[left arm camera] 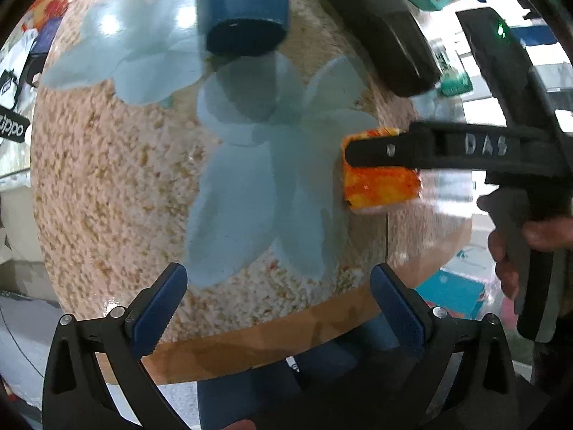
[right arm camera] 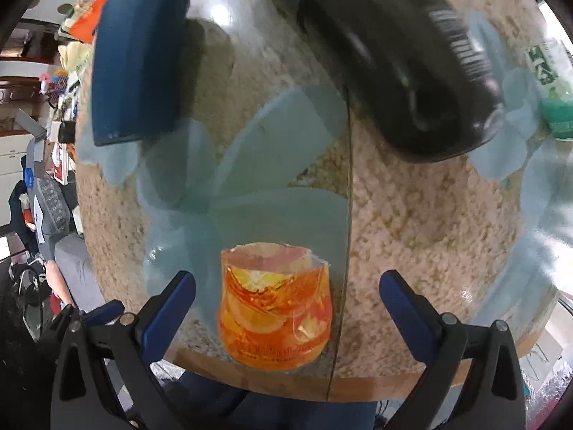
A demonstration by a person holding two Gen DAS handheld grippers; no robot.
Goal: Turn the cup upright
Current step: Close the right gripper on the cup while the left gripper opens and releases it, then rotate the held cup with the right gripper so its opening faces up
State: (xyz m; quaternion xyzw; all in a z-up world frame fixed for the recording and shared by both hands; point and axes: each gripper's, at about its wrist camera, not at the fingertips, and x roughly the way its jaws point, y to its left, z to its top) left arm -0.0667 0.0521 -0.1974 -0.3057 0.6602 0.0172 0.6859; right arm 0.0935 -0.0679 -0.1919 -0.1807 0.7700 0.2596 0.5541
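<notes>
An orange and yellow printed cup (right arm camera: 275,308) lies on the table near its front edge, between my right gripper's open fingers, its open mouth pointing away from the camera. My right gripper (right arm camera: 286,308) is open around it; I cannot tell whether the pads touch it. In the left wrist view the cup (left arm camera: 379,184) lies at the table's right side, with a black finger (left arm camera: 412,152) of the right gripper across it. My left gripper (left arm camera: 277,304) is open and empty over the table's front edge, left of the cup.
The table (left arm camera: 107,179) has a speckled beige top with pale blue flower shapes. A blue cylinder (left arm camera: 245,10) stands at the back. A large black bottle (left arm camera: 376,25) is beside it. A green container (right arm camera: 553,86) is at the far right.
</notes>
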